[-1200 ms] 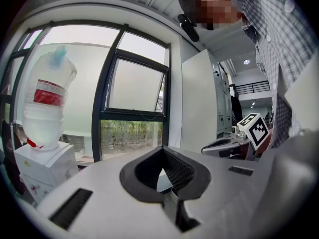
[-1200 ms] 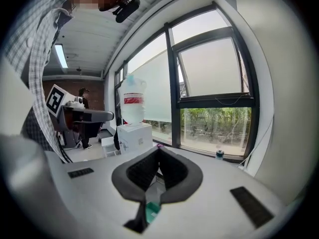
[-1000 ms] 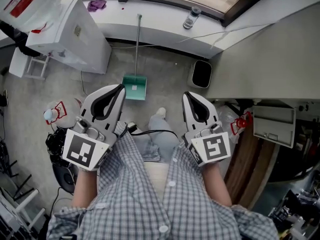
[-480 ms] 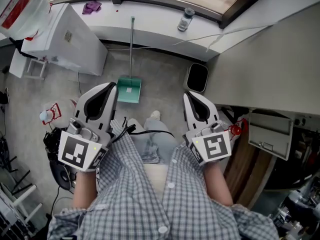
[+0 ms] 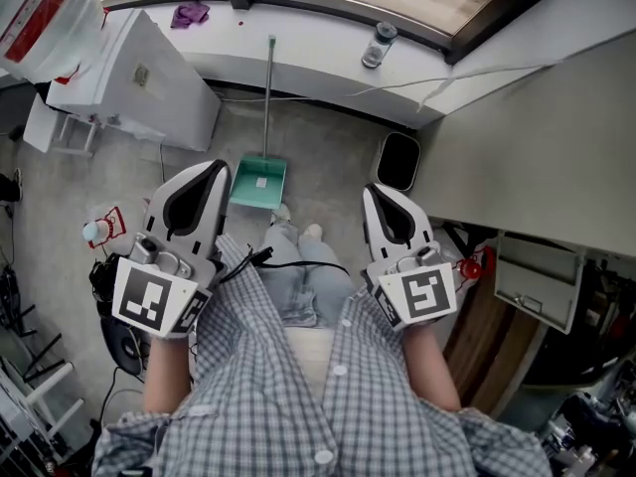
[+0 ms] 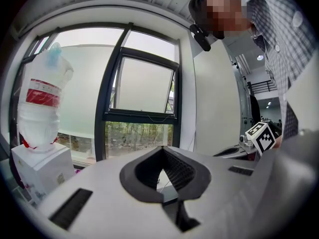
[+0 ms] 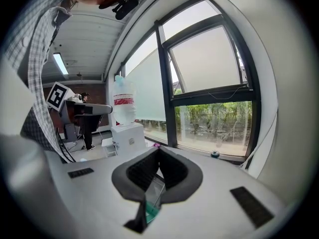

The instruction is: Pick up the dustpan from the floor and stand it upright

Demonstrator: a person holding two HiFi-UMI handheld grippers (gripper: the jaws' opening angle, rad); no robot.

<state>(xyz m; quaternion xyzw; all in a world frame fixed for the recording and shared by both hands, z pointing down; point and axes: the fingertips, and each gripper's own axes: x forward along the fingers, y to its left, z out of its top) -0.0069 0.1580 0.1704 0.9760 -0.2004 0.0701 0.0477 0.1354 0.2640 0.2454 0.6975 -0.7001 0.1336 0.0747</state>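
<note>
The green dustpan (image 5: 260, 184) lies flat on the grey floor, and its long thin handle (image 5: 269, 78) runs away towards the window wall. My left gripper (image 5: 220, 166) hovers just left of the pan, apart from it, its jaws shut and empty (image 6: 162, 149). My right gripper (image 5: 372, 190) is further right, level with the pan, also shut and empty (image 7: 158, 150). In the right gripper view a sliver of the dustpan (image 7: 149, 210) shows through the hollow behind the closed tips. The person's shoes (image 5: 296, 227) stand just in front of the pan.
A white water dispenser (image 5: 139, 73) with its bottle stands at the left. A black bin (image 5: 399, 160) sits by the grey desk (image 5: 537, 137) on the right. A bottle (image 5: 377, 44) and a purple cloth (image 5: 191, 13) rest on the window sill. Cables and a red-and-white object (image 5: 104, 229) lie at the lower left.
The person has taken a step towards the window, carrying both grippers forward. A second shoe now shows beside the pan. Both grippers stay shut.
</note>
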